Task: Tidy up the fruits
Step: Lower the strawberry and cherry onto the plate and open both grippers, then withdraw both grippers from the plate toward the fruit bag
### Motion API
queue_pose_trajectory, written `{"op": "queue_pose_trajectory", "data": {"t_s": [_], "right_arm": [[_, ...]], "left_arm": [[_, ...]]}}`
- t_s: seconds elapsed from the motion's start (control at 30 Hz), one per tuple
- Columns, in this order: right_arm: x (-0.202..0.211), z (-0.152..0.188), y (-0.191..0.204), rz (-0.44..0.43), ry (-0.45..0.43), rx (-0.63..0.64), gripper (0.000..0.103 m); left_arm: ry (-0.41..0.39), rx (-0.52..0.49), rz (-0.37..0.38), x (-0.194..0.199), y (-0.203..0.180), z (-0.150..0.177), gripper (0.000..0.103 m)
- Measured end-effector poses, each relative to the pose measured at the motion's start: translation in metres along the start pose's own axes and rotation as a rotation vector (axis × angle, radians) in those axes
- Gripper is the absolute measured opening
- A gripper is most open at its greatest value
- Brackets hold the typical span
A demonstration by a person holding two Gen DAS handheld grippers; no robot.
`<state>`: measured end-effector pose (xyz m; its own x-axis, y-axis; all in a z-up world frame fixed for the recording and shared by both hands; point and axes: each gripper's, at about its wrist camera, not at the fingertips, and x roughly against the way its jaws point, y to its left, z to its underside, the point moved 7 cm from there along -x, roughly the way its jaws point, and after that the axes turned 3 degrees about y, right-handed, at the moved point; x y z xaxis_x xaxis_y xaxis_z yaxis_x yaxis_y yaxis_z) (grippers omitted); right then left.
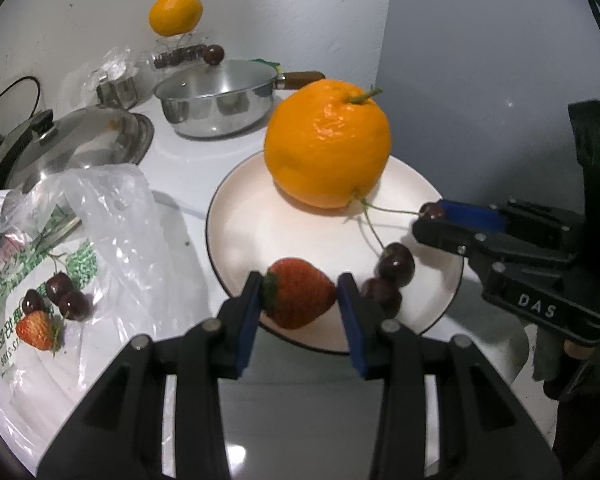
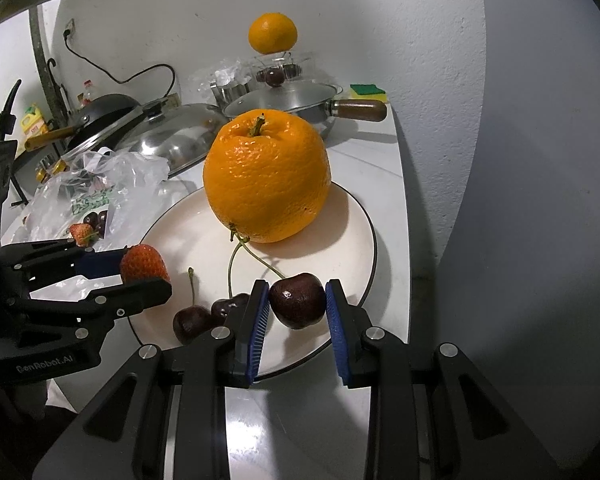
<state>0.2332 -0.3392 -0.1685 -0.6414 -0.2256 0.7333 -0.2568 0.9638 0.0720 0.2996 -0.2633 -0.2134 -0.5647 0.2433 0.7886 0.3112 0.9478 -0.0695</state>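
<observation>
My left gripper has its jaws closed on a strawberry, held at the near edge of the white plate; whether the berry already rests on the plate or hangs just above it cannot be determined from either view. My right gripper has its jaws closed on a dark cherry at the plate's opposite near edge, its stem running toward the base of the large orange. Contact between this cherry and the plate is likewise unclear.

Completed, as I judge it: the large orange sits upright on the far half of the plate, and two loose cherries lie on the plate between the two grippers, touching each other.

In progress: both held fruits are at the plate and appear ready for release.

Remaining: on the plastic bag spread on the tabletop to my left lie a second strawberry and a small cluster of cherries. These are well apart from the plate and still need transfer.

At the back, a smaller orange is perched on a clear container that holds more cherries, behind a steel pan. Whether that stock belongs to the task I cannot tell.
</observation>
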Motion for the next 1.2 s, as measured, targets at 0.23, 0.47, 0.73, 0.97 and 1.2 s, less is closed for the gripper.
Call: {"op": "queue_pose_trajectory", "data": {"t_s": [0.23, 0.47, 0.73, 0.97, 1.2], "right_arm": [[-0.001, -0.001, 0.002, 0.011, 0.002, 0.0, 0.031], [0.003, -0.002, 0.01, 0.023, -0.002, 0.009, 0.031], [0.011, -0.005, 0.021, 0.031, -0.009, 0.024, 0.031], [0.018, -0.008, 0.031, 0.038, -0.016, 0.033, 0.031], [0.021, -0.011, 0.043, 0.042, -0.021, 0.046, 0.032]], "left_arm": [[-0.008, 0.001, -0.001, 0.004, 0.001, 0.0, 0.043], [-0.029, 0.018, 0.001, 0.014, 0.007, 0.0, 0.051], [-0.052, 0.032, -0.003, 0.028, 0.014, 0.002, 0.051], [-0.074, 0.044, -0.004, 0.041, 0.023, 0.006, 0.051], [-0.094, 0.055, -0.005, 0.052, 0.031, 0.009, 0.052]]}}
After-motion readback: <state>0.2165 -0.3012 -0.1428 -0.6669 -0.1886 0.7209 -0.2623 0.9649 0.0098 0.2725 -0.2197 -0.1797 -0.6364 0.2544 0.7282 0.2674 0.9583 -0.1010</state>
